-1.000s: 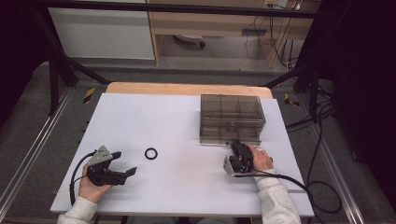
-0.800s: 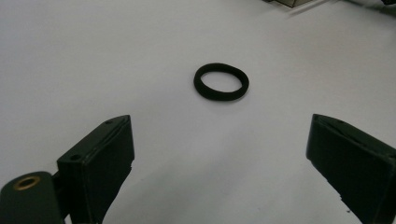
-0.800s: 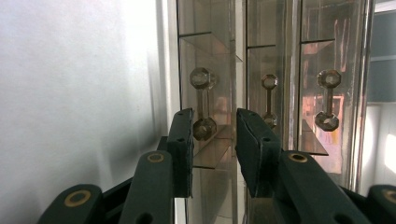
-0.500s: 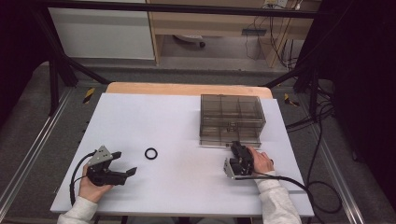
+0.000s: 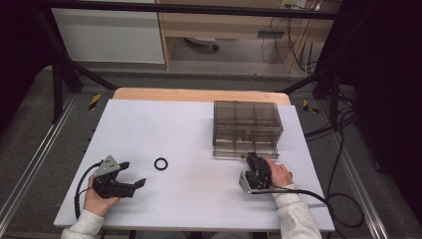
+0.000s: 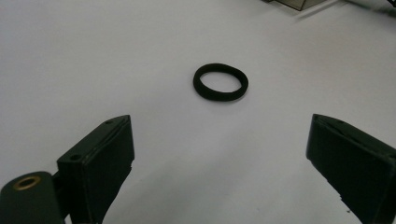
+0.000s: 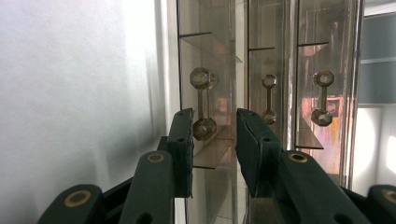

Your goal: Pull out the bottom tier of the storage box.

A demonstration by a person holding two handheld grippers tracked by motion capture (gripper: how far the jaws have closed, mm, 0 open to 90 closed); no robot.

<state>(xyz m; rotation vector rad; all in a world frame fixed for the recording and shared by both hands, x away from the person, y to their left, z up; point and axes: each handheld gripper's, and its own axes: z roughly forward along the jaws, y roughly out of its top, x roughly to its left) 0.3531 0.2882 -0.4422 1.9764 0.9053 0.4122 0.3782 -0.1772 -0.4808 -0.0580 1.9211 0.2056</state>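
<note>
A smoky clear drawer box (image 5: 246, 119) stands at the back right of the white table (image 5: 189, 129). My right gripper (image 5: 253, 158) is rolled on its side at the box's front. In the right gripper view its jaws (image 7: 214, 116) stand narrow with a gap, and a dumbbell-shaped drawer handle (image 7: 203, 102) sits at their tips, close to one pad and apart from the other. A black ring (image 5: 155, 164) lies flat at the front left. My left gripper (image 5: 133, 174) rests just short of the ring (image 6: 219, 95), wide open (image 6: 222, 135) with nothing between its fingers.
Two more drawer handles (image 7: 322, 98) show on the box front. The table's wooden back edge (image 5: 199, 94) runs behind the box. A cable (image 5: 308, 194) trails from the right gripper across the front right corner. Metal frame rails (image 5: 45, 149) flank the table.
</note>
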